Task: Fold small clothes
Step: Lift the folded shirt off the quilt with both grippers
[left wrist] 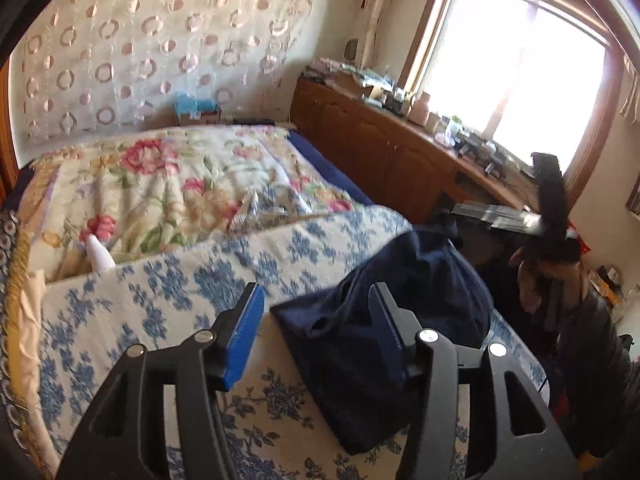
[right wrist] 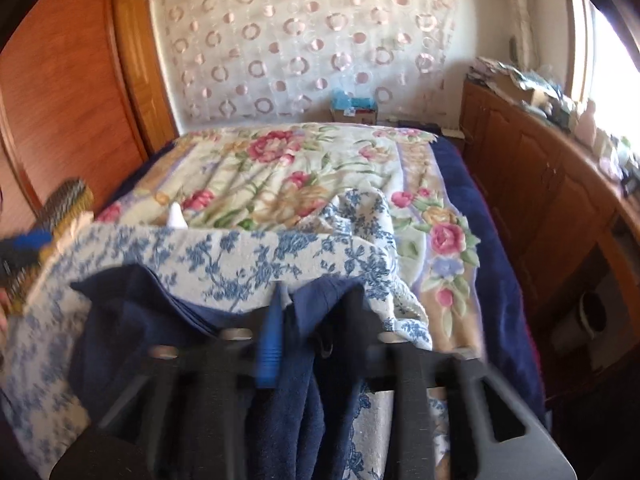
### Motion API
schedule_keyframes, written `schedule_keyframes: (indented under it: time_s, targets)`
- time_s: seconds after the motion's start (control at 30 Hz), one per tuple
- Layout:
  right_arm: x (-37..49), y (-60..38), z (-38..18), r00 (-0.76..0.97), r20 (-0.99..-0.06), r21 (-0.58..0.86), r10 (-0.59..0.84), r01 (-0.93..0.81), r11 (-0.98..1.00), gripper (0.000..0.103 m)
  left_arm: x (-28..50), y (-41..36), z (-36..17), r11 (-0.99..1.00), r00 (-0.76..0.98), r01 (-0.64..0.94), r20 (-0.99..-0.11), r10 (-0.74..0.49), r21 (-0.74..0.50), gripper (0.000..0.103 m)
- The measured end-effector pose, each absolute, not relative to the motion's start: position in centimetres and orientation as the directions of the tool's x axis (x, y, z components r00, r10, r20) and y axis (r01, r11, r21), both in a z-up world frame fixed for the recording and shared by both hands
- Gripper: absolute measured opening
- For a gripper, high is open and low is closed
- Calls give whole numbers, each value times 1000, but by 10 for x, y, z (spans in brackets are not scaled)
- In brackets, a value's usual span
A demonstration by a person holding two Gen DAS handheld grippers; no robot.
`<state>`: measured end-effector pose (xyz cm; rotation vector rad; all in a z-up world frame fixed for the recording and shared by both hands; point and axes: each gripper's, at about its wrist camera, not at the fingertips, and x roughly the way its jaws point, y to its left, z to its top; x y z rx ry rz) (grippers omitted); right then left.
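The dark blue cloth (left wrist: 384, 320) lies bunched on the blue-flowered sheet (left wrist: 200, 280) on the bed. The left gripper (left wrist: 316, 320) is wide open above the sheet, with nothing in it. The right gripper (right wrist: 310, 328) is pinched on the cloth's edge and holds it up.
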<state>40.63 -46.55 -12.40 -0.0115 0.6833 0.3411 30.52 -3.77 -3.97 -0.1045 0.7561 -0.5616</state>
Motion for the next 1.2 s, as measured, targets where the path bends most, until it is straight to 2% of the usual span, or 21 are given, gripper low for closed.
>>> schedule_keyframes:
  time_s: [0.07,0.13,0.3,0.7,0.9,1.0,1.03,1.07,1.1,1.13,1.17,1.2]
  targets:
    - [402,-471,-117,749,-600,80,280,-292,953,61,305,-42,-51,849,566,444,-644,-514,-286,54]
    - [395,-471,-115,773,-599,-1,210,-263,965,61,304,-45,-61,848,545,443,-664,-511,-290,54]
    - [380,-466,-131,743,-633,-40,219,-313,949,61,313,-61,-87,859,490,435,-730,-477,-270,54]
    - [414,-461,-183,622,-732,79,277,-327,942,63,347,-72,-105,884,468,396,-774,-427,-248,55]
    - [418,-460,-194,569,-741,164,356,-361,918,62,351,-73,-112,880,463,391,-769,-440,-268,56]
    - [418,-459,-196,565,-740,170,366,-370,913,59,356,-75,-111,864,448,409,-760,-471,-294,56]
    - [418,-459,-196,555,-739,186,382,-378,907,53,358,-75,-111,854,436,416,-756,-489,-312,55]
    - [418,-459,-197,548,-737,198,395,-384,902,43,359,-74,-111,844,422,424,-752,-506,-330,51]
    - [417,-459,-198,536,-735,217,416,-395,893,39,360,-75,-110,835,411,433,-750,-519,-341,48]
    - [417,-457,-198,529,-733,226,427,-403,887,31,360,-75,-109,832,407,438,-750,-521,-340,41]
    - [416,-456,-199,518,-732,239,443,-414,878,25,360,-74,-107,827,400,442,-748,-529,-348,25]
    - [414,-455,-197,522,-728,234,445,-421,877,23,360,-72,-105,815,391,444,-738,-550,-372,19]
